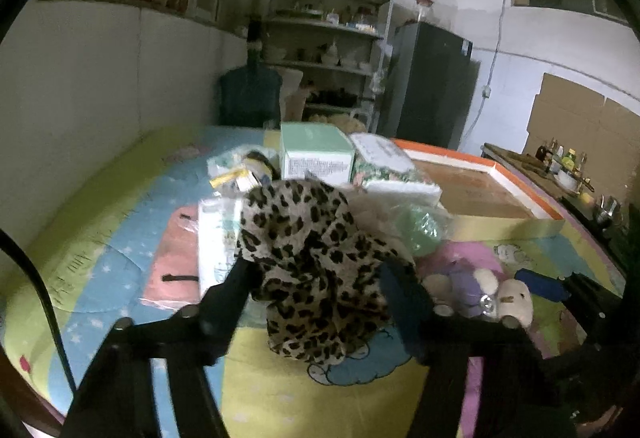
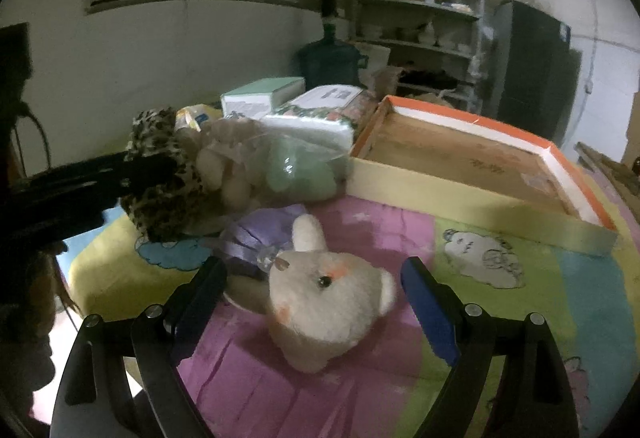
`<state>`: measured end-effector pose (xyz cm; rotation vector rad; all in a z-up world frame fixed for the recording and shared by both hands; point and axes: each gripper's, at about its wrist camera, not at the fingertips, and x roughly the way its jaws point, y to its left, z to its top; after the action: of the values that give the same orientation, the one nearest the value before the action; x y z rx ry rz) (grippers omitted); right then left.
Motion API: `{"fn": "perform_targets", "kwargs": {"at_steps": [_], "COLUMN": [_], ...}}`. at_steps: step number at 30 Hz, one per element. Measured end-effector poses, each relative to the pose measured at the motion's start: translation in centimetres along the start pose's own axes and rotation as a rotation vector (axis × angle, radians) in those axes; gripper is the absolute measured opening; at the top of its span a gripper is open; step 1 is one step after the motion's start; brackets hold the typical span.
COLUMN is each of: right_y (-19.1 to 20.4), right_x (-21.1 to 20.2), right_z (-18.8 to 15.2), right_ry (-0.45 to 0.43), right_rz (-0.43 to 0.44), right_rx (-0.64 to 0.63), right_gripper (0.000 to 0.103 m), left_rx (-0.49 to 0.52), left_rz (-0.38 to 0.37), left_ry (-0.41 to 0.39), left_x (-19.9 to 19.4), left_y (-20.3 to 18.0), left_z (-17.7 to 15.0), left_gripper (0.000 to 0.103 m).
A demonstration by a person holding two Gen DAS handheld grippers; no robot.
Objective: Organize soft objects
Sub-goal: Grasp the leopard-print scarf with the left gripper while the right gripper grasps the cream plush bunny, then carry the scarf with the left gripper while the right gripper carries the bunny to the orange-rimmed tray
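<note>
A leopard-print cloth (image 1: pixel 308 238) lies bunched on the colourful quilt (image 1: pixel 100 278). My left gripper (image 1: pixel 320 282) has its two fingers against the cloth's sides, shut on it; in the right wrist view the same black fingers (image 2: pixel 148 166) clamp the leopard-print cloth (image 2: pixel 160 142). A cream plush bunny (image 2: pixel 328 302) in a purple dress (image 2: pixel 260 234) lies on its back on the quilt. My right gripper (image 2: pixel 314 266) stands open around the bunny's head, with a gap on each side. In the left wrist view the plush bunny (image 1: pixel 508 298) lies beside a blue finger (image 1: pixel 540 284) of the right gripper.
A shallow cardboard box with an orange rim (image 2: pixel 480 198) lies at the right. A clear bag of green and cream soft things (image 2: pixel 280 166) sits behind the bunny. A green carton (image 1: pixel 316 154), a tissue pack (image 1: pixel 384 166) and flat packets (image 1: pixel 176 258) crowd the far side.
</note>
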<state>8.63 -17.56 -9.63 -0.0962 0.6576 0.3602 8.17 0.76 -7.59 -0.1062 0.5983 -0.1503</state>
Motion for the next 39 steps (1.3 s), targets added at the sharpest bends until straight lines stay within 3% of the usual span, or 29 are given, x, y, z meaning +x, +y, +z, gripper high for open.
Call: {"fn": "perform_targets", "kwargs": {"at_steps": [1,3,4,7,8,19,25,39], "right_y": [-0.1,-0.1,-0.3,-0.6,-0.7,-1.4,-2.3,-7.3], "right_x": [0.1,0.3,0.3,-0.3,-0.6,-2.8,-4.7,-10.2], "right_z": [-0.1,-0.1,-0.1,-0.2,-0.1,0.2,1.1,3.8], "right_ry": [0.006,0.014,0.013,-0.01,-0.022,-0.078,-0.134,-0.275], "right_rz": [0.011,0.037,0.046,0.07,0.069,0.084,0.073,-0.07], "right_rx": [0.007,0.023,0.036,0.067,0.074,0.11,0.124,0.142], "right_gripper": [0.088,0.079,0.077,0.067,0.047,0.047,0.047,0.047], "left_rx": [-0.001,0.013,0.014,0.002,-0.002,-0.013,0.035,0.093], "left_rz": [-0.002,0.003,-0.002,-0.024,-0.031,-0.054,-0.079,-0.195], "left_ry": [0.007,0.009,0.008,0.0,-0.005,-0.095,-0.159,-0.197], "left_x": [0.3,0.5,0.5,0.5,0.4,-2.3,-4.2,-3.9], "left_y": [0.1,-0.1,-0.1,0.3,0.4,0.6,-0.9,-6.5], "left_z": [-0.1,-0.1,-0.1,-0.2,-0.2,0.9,3.0,7.1], "left_gripper": [0.054,0.029,0.022,0.014,0.013,0.011,0.011,0.011]}}
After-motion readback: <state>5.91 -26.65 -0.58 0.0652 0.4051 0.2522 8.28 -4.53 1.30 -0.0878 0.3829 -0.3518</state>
